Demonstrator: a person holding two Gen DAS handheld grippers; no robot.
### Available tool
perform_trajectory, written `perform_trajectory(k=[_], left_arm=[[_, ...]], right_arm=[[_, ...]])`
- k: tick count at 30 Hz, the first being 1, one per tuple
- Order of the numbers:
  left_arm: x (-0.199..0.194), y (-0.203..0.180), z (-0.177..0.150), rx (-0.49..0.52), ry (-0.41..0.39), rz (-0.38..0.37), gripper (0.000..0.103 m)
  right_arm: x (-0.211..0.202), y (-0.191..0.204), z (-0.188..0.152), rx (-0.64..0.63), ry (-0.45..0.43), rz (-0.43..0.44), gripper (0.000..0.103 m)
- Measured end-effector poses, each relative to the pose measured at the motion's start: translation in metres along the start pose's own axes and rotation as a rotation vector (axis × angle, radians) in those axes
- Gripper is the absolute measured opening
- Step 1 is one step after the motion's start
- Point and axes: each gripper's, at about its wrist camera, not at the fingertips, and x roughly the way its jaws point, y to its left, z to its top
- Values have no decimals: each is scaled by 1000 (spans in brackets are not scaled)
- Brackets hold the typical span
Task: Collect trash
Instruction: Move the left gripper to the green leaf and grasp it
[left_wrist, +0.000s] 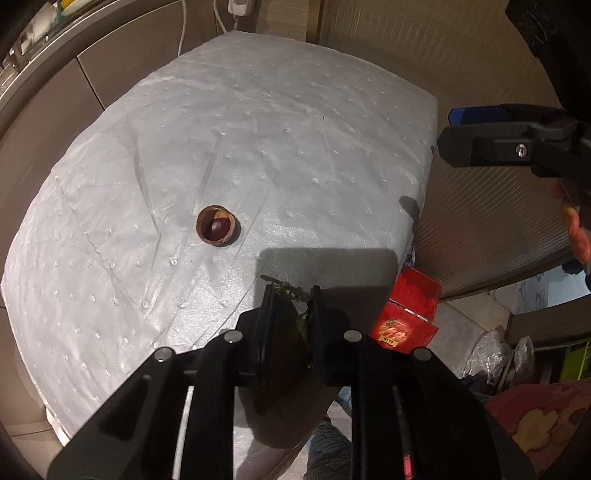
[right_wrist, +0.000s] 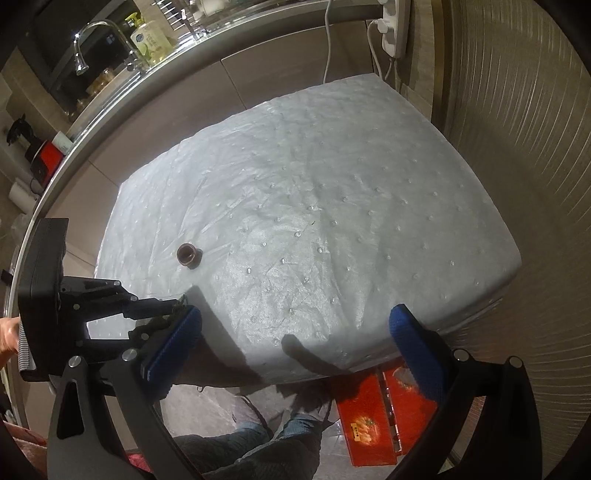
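fingers of your left gripper (left_wrist: 291, 295) are pinching a leafy green sprig (left_wrist: 286, 287); your right gripper (right_wrist: 295, 328) is gaping wide above the dimpled white table cover (right_wrist: 332, 184).

Between my left gripper (left_wrist: 291, 295) fingers sits a dark green leafy scrap (left_wrist: 295, 317); most of it is lost in shadow behind the pads, so I cannot tell its full shape. Inside the small brown shell (left_wrist: 216, 229) on the table (left_wrist: 258, 140) lies something dark red, too small for me to name. In my right wrist view that shell (right_wrist: 188, 254) is only a speck. My right gripper (right_wrist: 295, 332) shows blue pads, but the frame's lower edge cuts off its body. The red box (left_wrist: 410, 310) on the floor is partly hidden behind the table edge, its label unreadable. My own left hand (right_wrist: 7, 338) is cut off at the frame's left side.
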Motion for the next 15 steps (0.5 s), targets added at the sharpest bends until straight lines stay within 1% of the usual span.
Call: perform_trajectory(k=[3,6,10,15], left_arm=[[-9,6,-1,-1,-21,12,19],[-22,13,-2,-29,-38,25,19],[-59,32,-6,-119,-78,51,19],[-119,55,-16,-257,-151,111,19]], right_arm=[[2,4,2,-9,0,3,101],[5,12,6,-27,5,14,101],[14,29,11,-86,14,21,101],[41,58,17,-171,29,67,101]])
